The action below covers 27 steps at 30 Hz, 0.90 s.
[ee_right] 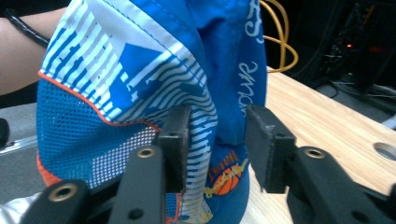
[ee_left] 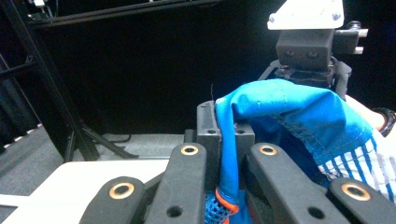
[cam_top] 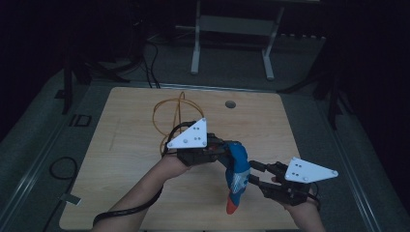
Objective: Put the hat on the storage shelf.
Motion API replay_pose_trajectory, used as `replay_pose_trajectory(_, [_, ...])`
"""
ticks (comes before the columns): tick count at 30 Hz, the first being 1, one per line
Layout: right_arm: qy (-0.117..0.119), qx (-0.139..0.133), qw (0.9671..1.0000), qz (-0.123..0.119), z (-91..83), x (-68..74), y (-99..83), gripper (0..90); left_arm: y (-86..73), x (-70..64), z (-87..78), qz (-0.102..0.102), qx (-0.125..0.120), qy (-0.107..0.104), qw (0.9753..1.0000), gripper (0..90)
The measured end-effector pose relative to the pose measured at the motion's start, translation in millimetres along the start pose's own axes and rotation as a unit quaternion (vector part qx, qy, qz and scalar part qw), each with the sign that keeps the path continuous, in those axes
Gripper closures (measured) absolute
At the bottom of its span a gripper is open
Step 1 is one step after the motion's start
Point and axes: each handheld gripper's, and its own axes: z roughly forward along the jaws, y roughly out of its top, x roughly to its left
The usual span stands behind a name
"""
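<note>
A blue garment [cam_top: 238, 176] with white stripes, a mesh panel and orange trim hangs above the front of the wooden table [cam_top: 135, 125]. My left gripper [cam_top: 222, 150] is shut on its upper edge; in the left gripper view the blue fabric [ee_left: 299, 116] is pinched between the jaws of that gripper [ee_left: 227, 140]. My right gripper [cam_top: 255, 175] meets the cloth from the right. In the right gripper view its jaws [ee_right: 217, 144] stand apart, with a fold of the garment [ee_right: 140, 70] between them. The right gripper [ee_left: 308, 51] also appears behind the cloth in the left gripper view.
A looped yellow cable [cam_top: 167, 113] lies on the table behind the left hand, and a round hole [cam_top: 230, 104] sits near the far edge. A white stand [cam_top: 232, 29] is on the floor beyond the table. Dark cables trail on the floor at the left.
</note>
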Motion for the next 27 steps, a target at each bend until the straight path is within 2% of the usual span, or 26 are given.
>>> replay_pose_trajectory(3, [0.006, -0.003, 1.0, 0.0, 2.3, 0.9, 0.2, 68.4, -0.5, -0.4, -0.1, 0.001, -0.001, 0.002, 1.0, 87.9])
replay_pose_trajectory(9, [0.024, -0.005, 0.9997, 0.005, 3.9, 1.8, 1.3, 70.8, -1.2, 0.8, -1.4, -0.006, 0.001, 0.012, 0.9999, 87.9])
replay_pose_trajectory(10, [0.028, -0.006, 0.9996, 0.003, 4.2, 2.6, 2.5, 78.3, -1.2, 0.9, -1.5, -0.006, 0.002, 0.012, 0.9999, 87.9])
replay_pose_trajectory(12, [0.029, -0.005, 0.9996, -0.002, 4.2, 3.5, 3.4, 87.7, -1.7, 0.9, -2.1, -0.007, 0.004, 0.013, 0.9999, 87.9])
replay_pose_trajectory(13, [0.029, -0.005, 0.9996, -0.002, 4.2, 3.5, 3.4, 87.7, -2.2, 1.1, -2.6, -0.008, 0.005, 0.014, 0.9999, 87.9])
replay_pose_trajectory(17, [0.019, -0.005, 0.9997, -0.016, 2.4, 6.9, 4.7, 90.0, -4.7, 3.0, -5.7, -0.016, 0.008, 0.02, 0.9996, 87.9])
replay_pose_trajectory(19, [0.021, -0.009, 0.9996, -0.015, 0.6, 6.8, 4.8, 90.0, -5.6, 3.5, -7.3, -0.018, 0.012, 0.023, 0.9995, 87.9])
replay_pose_trajectory(23, [0.005, -0.012, 0.9998, -0.012, -4.8, 3.7, 6.3, 90.0, -8.4, 5.2, -11.0, -0.022, 0.022, 0.027, 0.9991, 87.8])
replay_pose_trajectory(25, [-0.005, -0.022, 0.9997, -0.01, -10.5, 1.5, 8.3, 90.0, -9.8, 5.7, -12.5, -0.024, 0.028, 0.031, 0.9988, 87.7])
replay_pose_trajectory(27, [-0.006, -0.023, 0.9997, -0.01, -12.0, 0.9, 8.9, 90.0, -11.2, 6.1, -14.2, -0.027, 0.034, 0.033, 0.9985, 87.7])
